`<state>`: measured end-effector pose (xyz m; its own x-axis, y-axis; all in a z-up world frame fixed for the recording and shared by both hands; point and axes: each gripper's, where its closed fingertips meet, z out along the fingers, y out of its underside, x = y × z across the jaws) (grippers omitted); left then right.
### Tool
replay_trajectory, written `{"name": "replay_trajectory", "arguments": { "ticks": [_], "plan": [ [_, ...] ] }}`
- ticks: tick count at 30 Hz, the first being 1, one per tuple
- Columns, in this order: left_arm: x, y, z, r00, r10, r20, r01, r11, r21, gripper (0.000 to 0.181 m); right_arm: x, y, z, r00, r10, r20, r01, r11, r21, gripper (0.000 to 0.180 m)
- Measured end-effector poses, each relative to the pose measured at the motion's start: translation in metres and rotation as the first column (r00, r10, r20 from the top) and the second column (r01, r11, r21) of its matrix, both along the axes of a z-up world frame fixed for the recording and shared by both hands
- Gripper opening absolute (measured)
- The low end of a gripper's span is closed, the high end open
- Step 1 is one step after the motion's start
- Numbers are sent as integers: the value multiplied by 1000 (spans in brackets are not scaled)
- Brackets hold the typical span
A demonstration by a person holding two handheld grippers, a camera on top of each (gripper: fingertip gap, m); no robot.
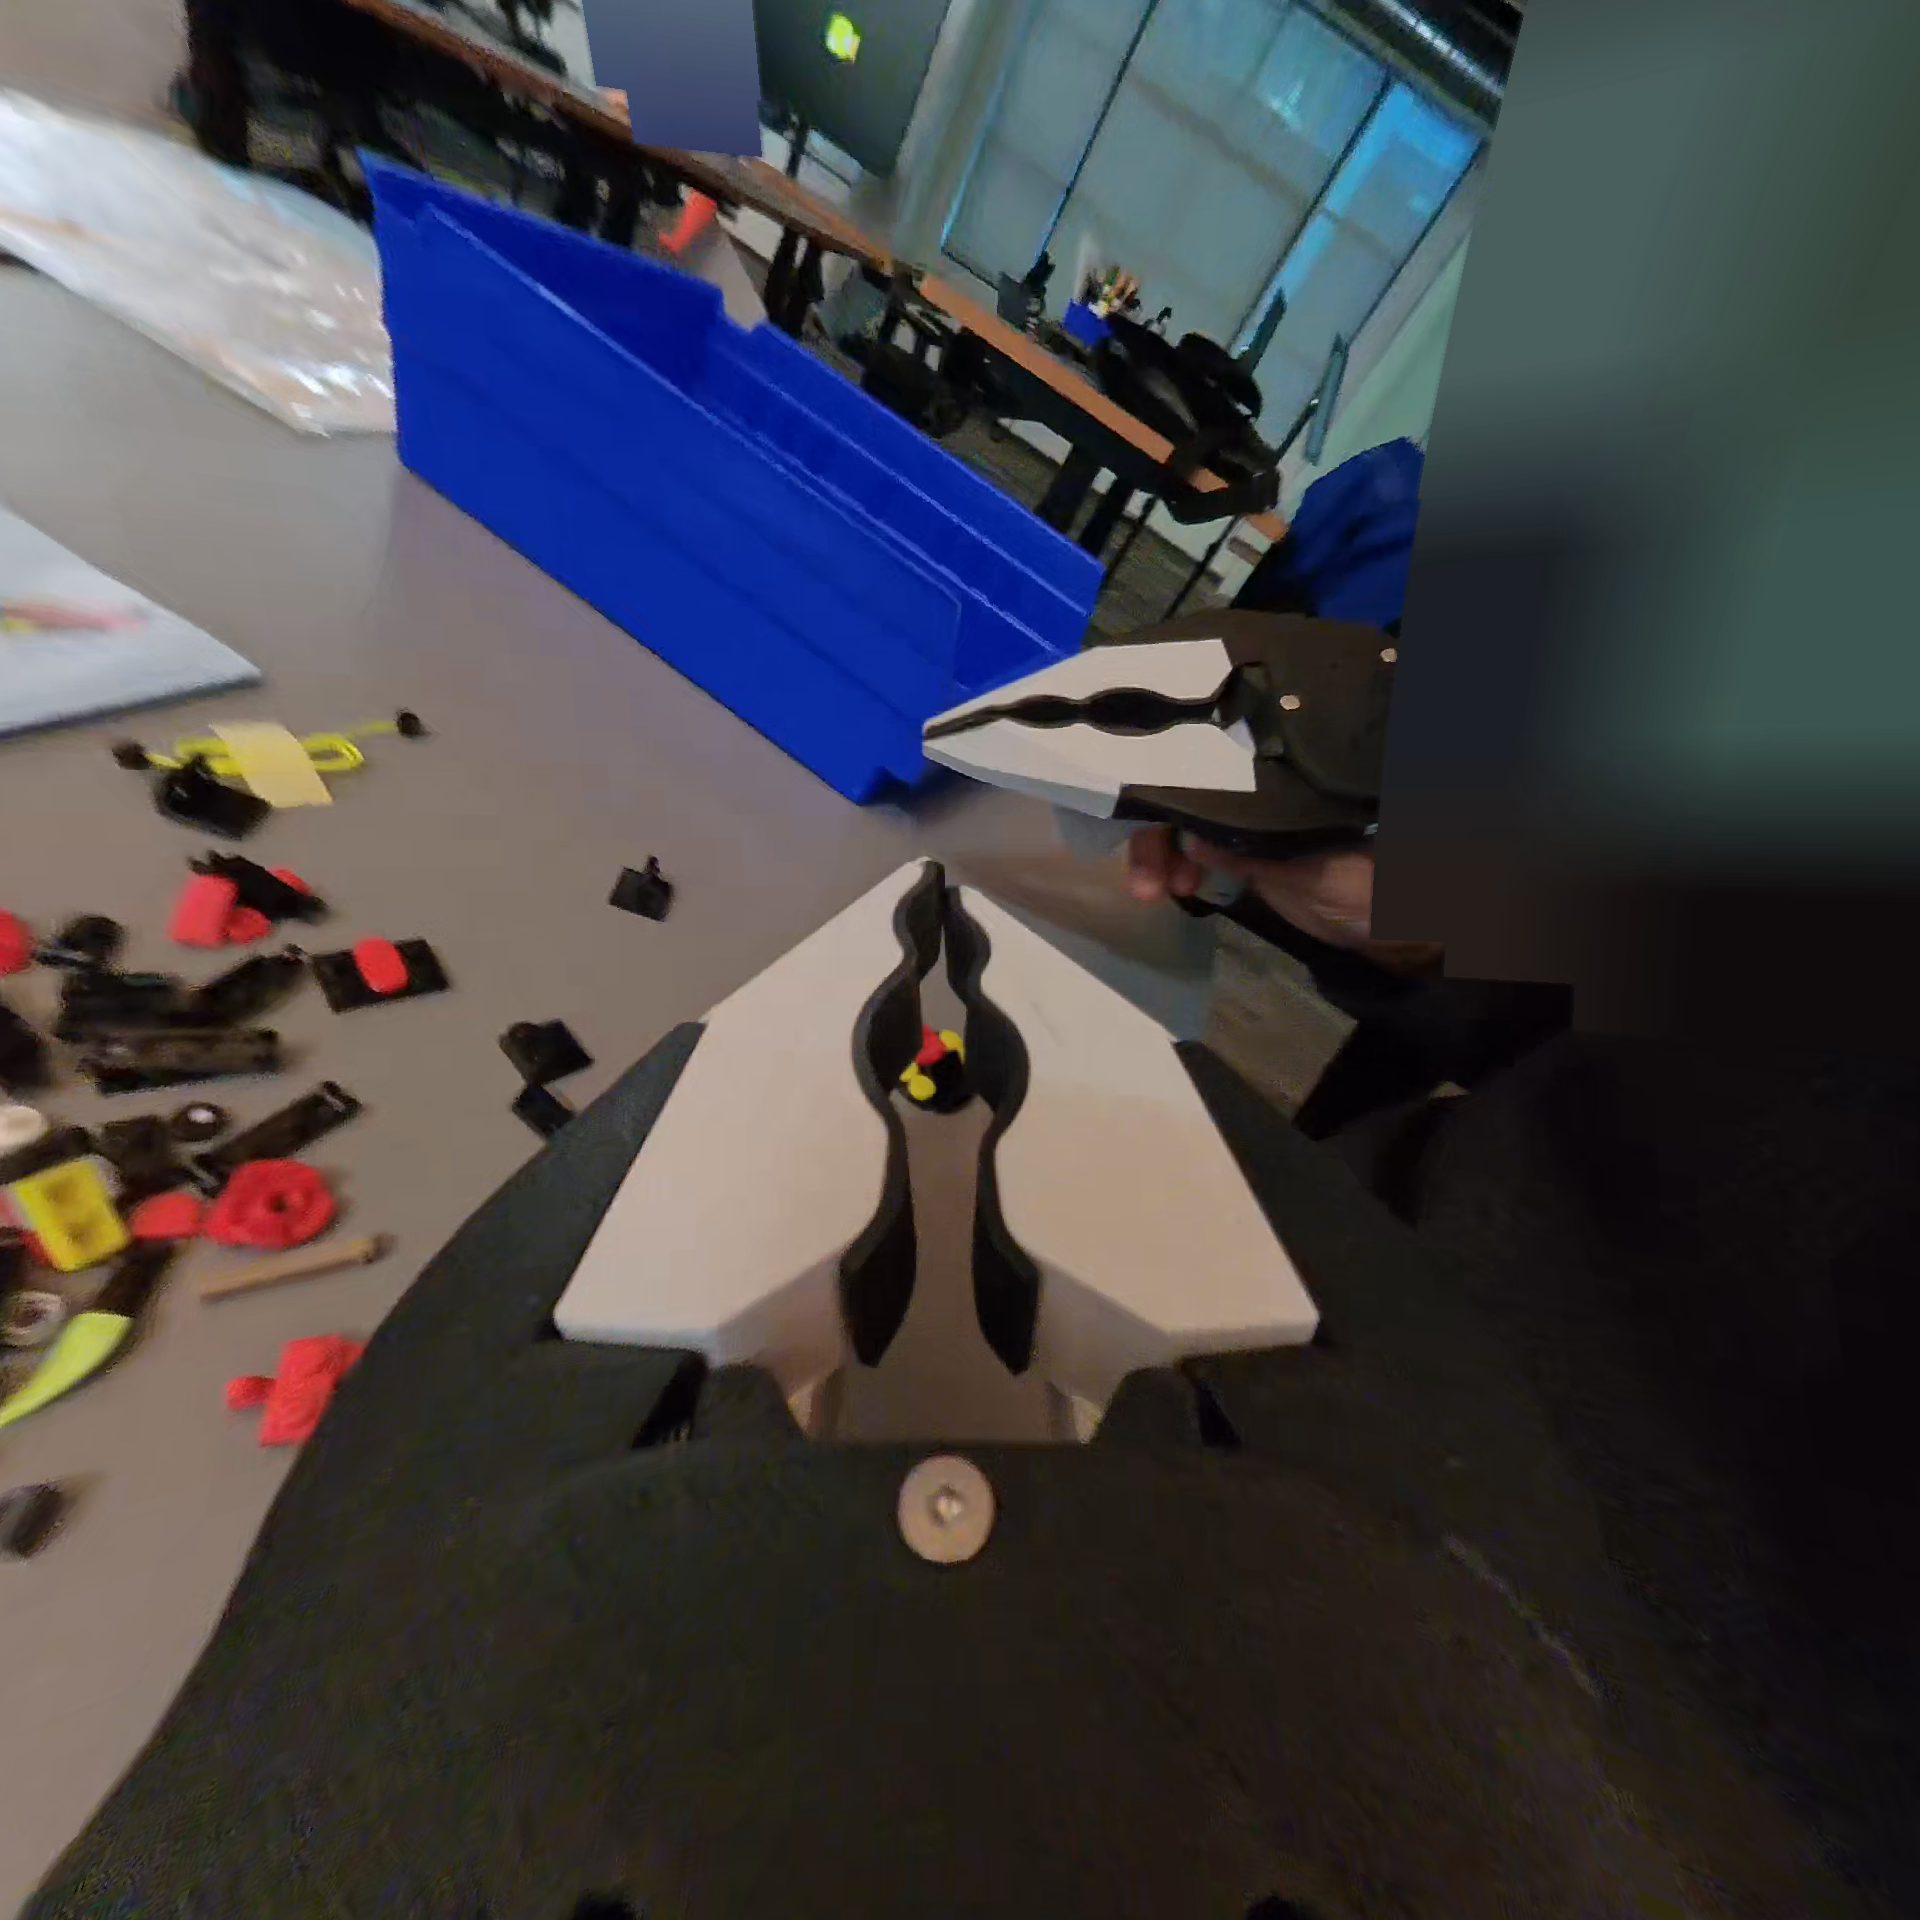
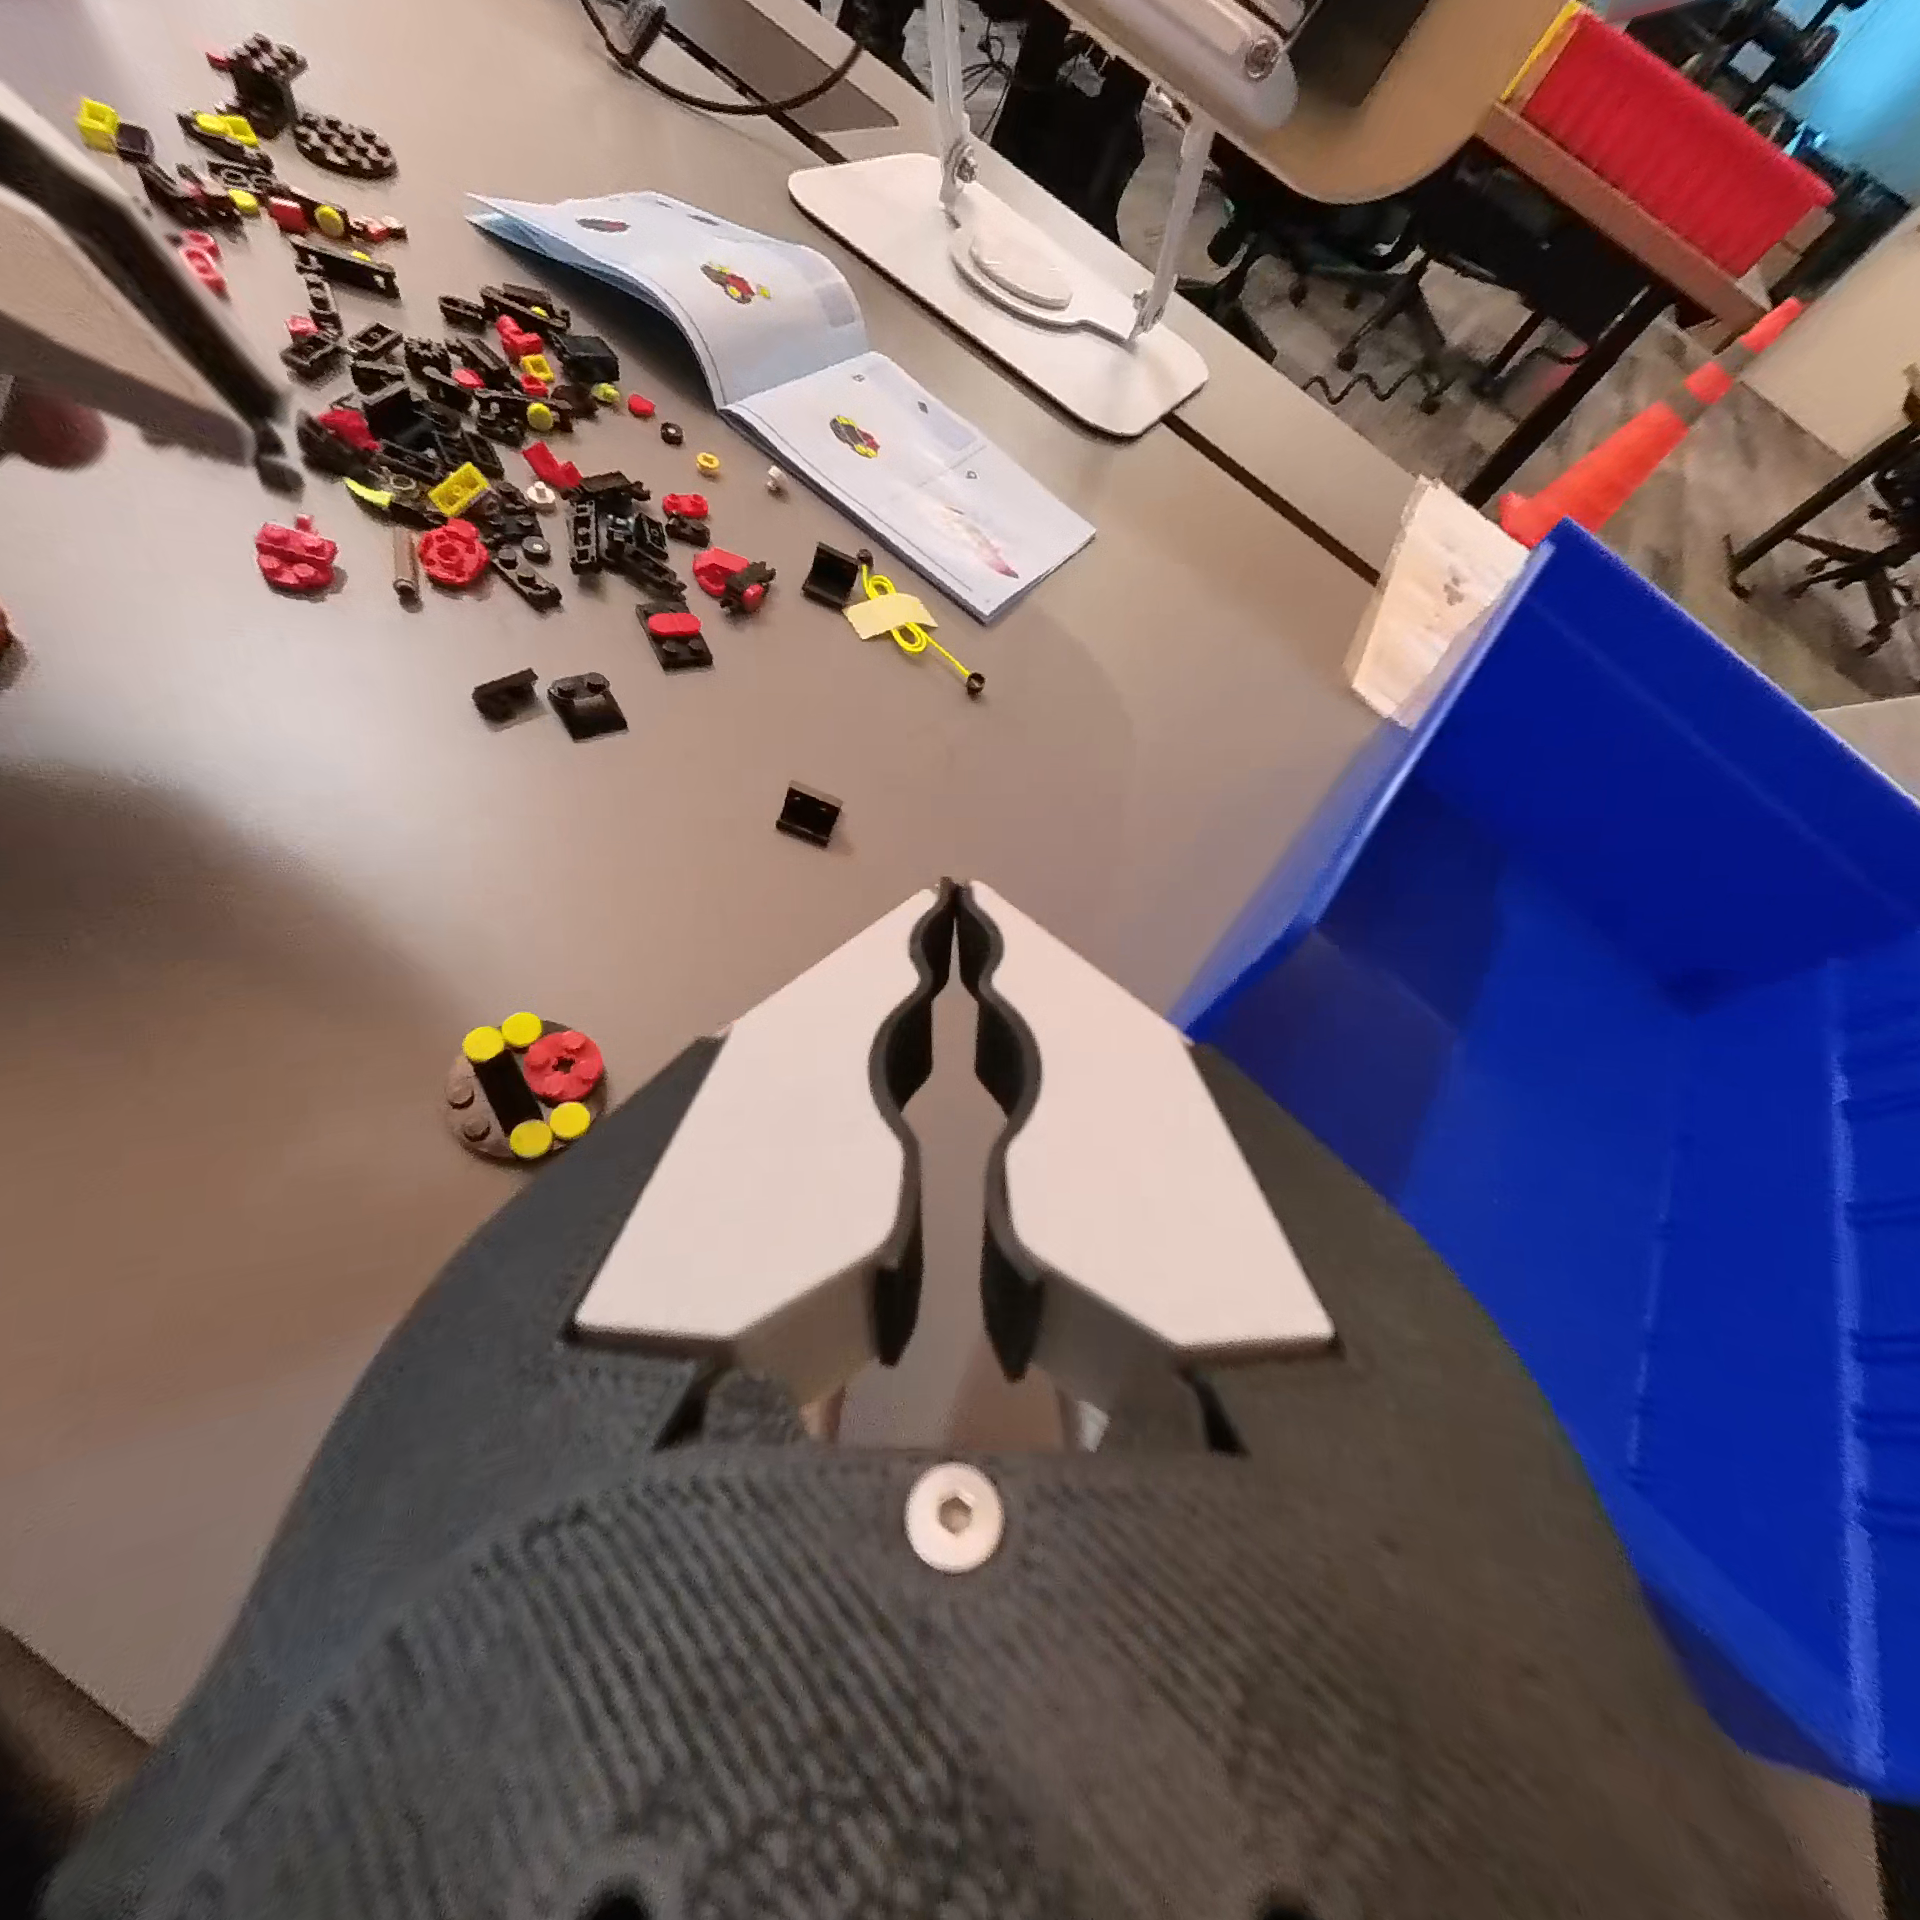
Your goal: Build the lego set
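Note:
A small round dark plate assembly (image 2: 525,1086) with yellow round studs, a red round piece and a black bar lies on the grey table (image 2: 260,831), just left of my right gripper (image 2: 951,888). The right gripper is shut and empty, held above the table. My left gripper (image 1: 935,868) is also shut with nothing seen in it. The assembly shows through the gap behind its tips (image 1: 932,1070). The right gripper (image 1: 927,730) shows to its right. Loose black, red and yellow lego pieces (image 2: 468,416) are spread on the far table. They also show blurred in the left wrist view (image 1: 187,1039).
A blue bin (image 2: 1610,1143) stands right of the right gripper and also shows in the left wrist view (image 1: 727,499). An open instruction booklet (image 2: 800,384) and a white lamp base (image 2: 997,281) lie beyond the pieces. A single black piece (image 2: 808,812) lies ahead. The left gripper (image 2: 135,343) shows blurred at upper left. Across from one pair of fingers to the other is roughly 12 centimeters.

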<state>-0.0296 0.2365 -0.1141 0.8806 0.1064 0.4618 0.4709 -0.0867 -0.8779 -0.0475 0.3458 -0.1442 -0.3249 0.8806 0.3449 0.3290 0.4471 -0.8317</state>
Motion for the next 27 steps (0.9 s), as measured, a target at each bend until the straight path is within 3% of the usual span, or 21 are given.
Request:
{"name": "replay_trajectory", "arguments": {
  "ticks": [1,9,12,19,27],
  "plan": [
    [0,-1,1,999,10,-30,-11,1000,-6,0,1,0,0,1000,-2,1,2,1000,-1,0],
    [6,1,4,999,-18,-27,18,1000,-4,0,12,-9,-2,993,106,54,-98,986,-134,0],
    [9,5,-3,998,-9,-62,6,999,-42,0,19,-22,0,978,197,64,-175,951,-257,0],
    [1,7,-9,986,77,-149,-89,993,-78,0,23,-26,1,960,258,110,-184,875,-447,7],
    [0,5,-8,999,45,-18,-46,998,-32,0,26,-33,-3,946,295,132,-207,867,-454,22]
  ]
}}
